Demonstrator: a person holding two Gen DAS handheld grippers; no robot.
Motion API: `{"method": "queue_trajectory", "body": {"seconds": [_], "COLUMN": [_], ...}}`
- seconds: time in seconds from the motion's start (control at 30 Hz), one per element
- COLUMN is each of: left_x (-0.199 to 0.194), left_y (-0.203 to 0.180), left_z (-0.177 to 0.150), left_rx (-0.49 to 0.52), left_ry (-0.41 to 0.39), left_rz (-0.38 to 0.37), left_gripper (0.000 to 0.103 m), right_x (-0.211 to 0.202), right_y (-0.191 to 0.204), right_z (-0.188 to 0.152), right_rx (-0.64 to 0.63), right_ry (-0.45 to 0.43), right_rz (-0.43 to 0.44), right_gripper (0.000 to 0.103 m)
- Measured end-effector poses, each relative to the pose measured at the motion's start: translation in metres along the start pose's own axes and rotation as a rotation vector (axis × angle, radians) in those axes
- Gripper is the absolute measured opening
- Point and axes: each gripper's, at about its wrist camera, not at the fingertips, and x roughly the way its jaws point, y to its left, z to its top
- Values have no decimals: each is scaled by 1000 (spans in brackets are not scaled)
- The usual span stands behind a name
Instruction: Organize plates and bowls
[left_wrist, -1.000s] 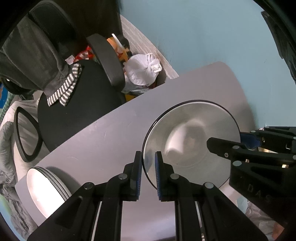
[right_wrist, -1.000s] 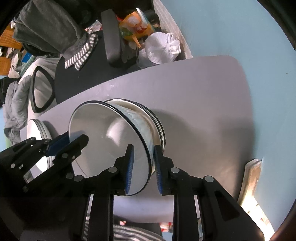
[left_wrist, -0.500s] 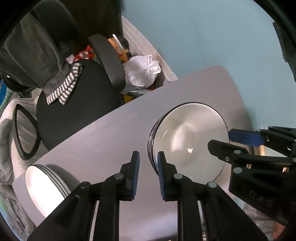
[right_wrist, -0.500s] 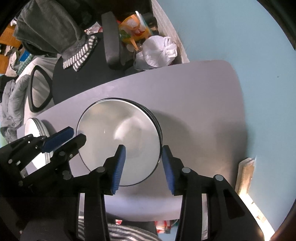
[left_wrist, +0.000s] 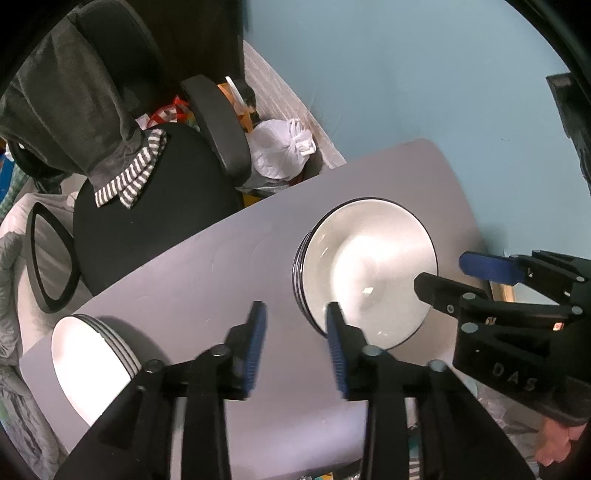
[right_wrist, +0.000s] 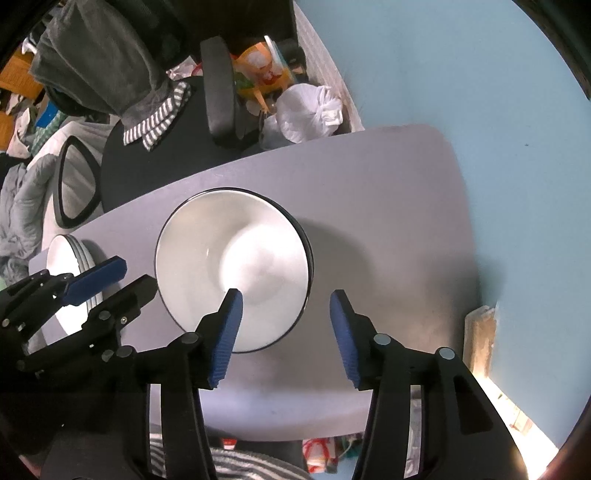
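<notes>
The grey table (left_wrist: 207, 266) is looked straight down upon from close above by both wrist fisheyes, the bowl stack (left_wrist: 369, 273) being framed right of centre in the left view and centred in the right view (right_wrist: 232, 273), with the plate stack (left_wrist: 88, 362) shared too.

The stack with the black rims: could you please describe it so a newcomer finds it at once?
On the grey table, two stacks of white dishes stand apart. It is the stack of bowls near the middle, black-rimmed and deep, unlike the flatter stack of plates at the table's edge.
</notes>
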Motion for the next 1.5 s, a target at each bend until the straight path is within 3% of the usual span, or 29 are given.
{"method": "queue_trajectory", "body": {"seconds": [0.1, 0.2, 0.33, 0.6, 0.87, 1.13, 1.37, 1.5], "left_x": [-7, -14, -29, -54, -57, -36, -6, 10], "left_y": [3, 4, 7, 16, 19, 22, 22, 19], "left_z": [-7, -11, -20, -32, -38, -28, -14, -7], "left_rx": [-7, -15, -20, -29, -34, -76, -119, -116], "left_ry": [-19, -30, -72, -126, -136, -84, -29, -4], "left_rz": [-7, -19, -25, -47, -56, -95, -85, -70], "left_gripper": [43, 44, 56, 62, 68, 72, 72, 72], "right_x": [-7, -14, -23, -39, -48, -33, -8, 5], "right_y": [1, 3, 7, 8, 4, -19, -39, -38], "right_z": [-4, -9, -15, -29, -41, -40, -21, -12], "right_rx": [0, 3, 5, 13, -13, 6, 75, 64], "right_ry": [-25, -45, -67, -99, -121, -116, -85, -69], "right_rz": [-8, -10, -3, 27, -11, 26, 121, 113], "right_gripper": [59, 59, 59, 62, 62, 62, 62, 62]}}
